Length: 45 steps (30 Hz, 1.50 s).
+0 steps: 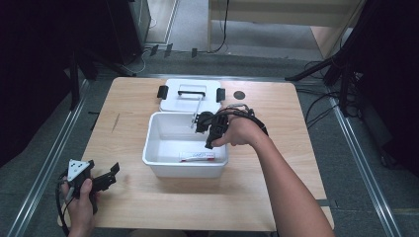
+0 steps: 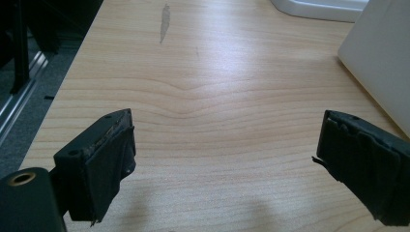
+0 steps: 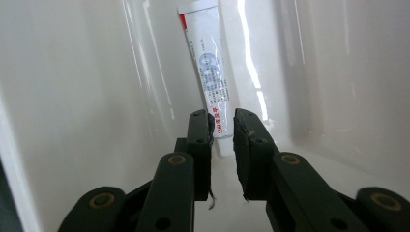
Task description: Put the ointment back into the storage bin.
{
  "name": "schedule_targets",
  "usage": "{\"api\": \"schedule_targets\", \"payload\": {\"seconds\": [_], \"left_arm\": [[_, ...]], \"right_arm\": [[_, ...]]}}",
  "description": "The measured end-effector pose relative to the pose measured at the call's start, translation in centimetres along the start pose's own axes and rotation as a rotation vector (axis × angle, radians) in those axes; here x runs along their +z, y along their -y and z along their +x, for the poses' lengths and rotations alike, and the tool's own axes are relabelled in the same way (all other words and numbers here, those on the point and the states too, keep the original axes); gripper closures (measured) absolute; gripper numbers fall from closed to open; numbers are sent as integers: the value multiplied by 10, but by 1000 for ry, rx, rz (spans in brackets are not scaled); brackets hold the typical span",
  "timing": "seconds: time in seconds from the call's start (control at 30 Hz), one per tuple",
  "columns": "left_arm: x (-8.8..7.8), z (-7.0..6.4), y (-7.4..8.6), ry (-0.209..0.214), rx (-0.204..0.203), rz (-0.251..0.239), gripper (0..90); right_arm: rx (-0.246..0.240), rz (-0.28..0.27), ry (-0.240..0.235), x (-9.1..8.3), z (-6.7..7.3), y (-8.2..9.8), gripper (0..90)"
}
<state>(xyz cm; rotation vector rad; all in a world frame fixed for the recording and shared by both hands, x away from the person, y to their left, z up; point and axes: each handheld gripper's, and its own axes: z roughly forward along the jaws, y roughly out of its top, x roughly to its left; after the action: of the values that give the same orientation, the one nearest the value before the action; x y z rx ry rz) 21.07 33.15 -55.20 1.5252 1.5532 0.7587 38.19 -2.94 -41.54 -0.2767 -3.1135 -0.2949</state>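
White plastic toothpaste tube [image 3: 209, 72] with blue lettering and a red stripe lay flat on the floor of the white plastic bin [image 1: 160, 129], lower centre of the high view. Its long axis ran left-right there, crimped end left. Right gripper [image 3: 222, 126] was narrowed to a slit above it, gripping nothing; left gripper [image 2: 227, 154] gaped wide over the wooden table [image 2: 208, 82].

Tube [image 1: 197, 156] in bin [image 1: 157, 146], lid [image 1: 190, 96] behind.

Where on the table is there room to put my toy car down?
There is bare wood left of the white bin, between it and the left gripper. More lies along the near edge of the table in front of the bin, and right of it. The back middle is crowded by the lid and right gripper.
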Motion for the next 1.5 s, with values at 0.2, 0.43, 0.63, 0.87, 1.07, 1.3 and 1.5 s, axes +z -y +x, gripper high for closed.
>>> {"api": "schedule_targets", "payload": {"seconds": [0.2,0.43,0.63,0.87,1.07,1.3,1.5], "left_arm": [[0,0,0,0,6,1,72],[0,0,0,-1,8,5,72],[0,0,0,-1,7,5,72],[0,0,0,-2,3,4,72],[0,0,0,-2,5,5,71],[0,0,0,1,6,7,71],[0,0,0,3,7,6,71]], "right_arm": [[32,-44,14,-19,-2,8,777],[76,-71,30,-38,-4,21,770],[99,-96,30,-48,-5,31,760],[143,-122,53,-62,-7,52,728],[168,-140,51,-62,-8,66,694],[220,-135,58,-58,-7,88,561],[331,-138,43,-45,-9,113,443]]}}
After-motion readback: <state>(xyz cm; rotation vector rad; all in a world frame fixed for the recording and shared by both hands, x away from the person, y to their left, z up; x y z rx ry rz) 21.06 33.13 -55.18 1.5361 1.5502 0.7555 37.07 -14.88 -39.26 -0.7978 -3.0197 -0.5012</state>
